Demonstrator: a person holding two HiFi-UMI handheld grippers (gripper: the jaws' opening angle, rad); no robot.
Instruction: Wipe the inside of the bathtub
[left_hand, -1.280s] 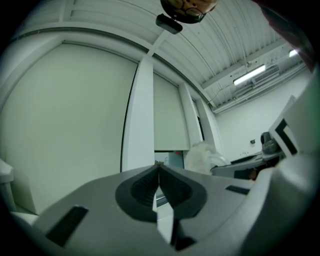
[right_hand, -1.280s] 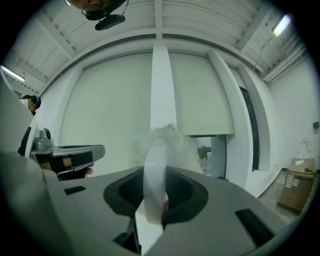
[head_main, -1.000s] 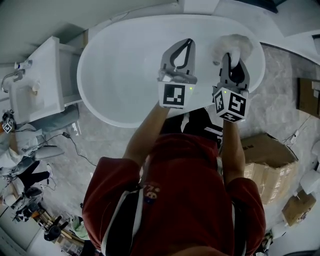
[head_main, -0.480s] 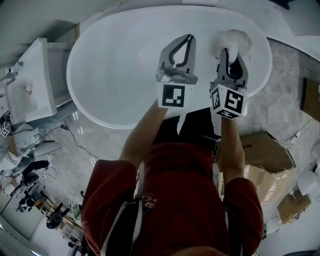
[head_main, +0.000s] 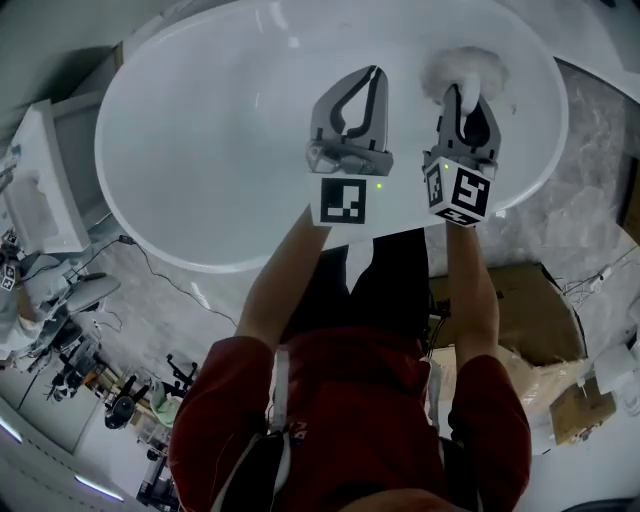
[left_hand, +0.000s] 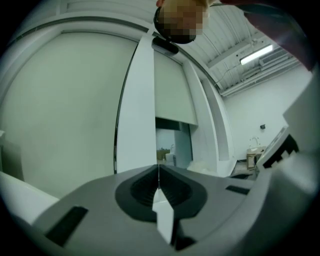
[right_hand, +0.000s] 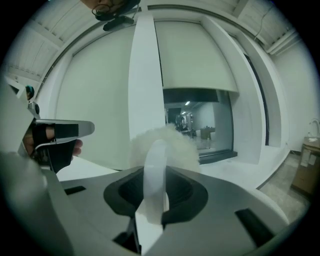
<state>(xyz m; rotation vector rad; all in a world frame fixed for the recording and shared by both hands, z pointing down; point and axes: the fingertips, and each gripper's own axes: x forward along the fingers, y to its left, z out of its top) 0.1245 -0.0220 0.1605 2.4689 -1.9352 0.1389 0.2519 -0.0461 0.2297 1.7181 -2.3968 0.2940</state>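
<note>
The right claw (head_main: 466, 100) pinches the handle of a fluffy white wiper (head_main: 462, 68) over the inside of the white bathtub (head_main: 200, 150), near its right end, while the left claw (head_main: 373, 80), pressed together and empty, hovers just beside it.

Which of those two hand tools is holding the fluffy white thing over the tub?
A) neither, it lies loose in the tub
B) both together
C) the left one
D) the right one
D: the right gripper has its jaws closed on the fluffy pad, while the left gripper is shut and empty.
</note>
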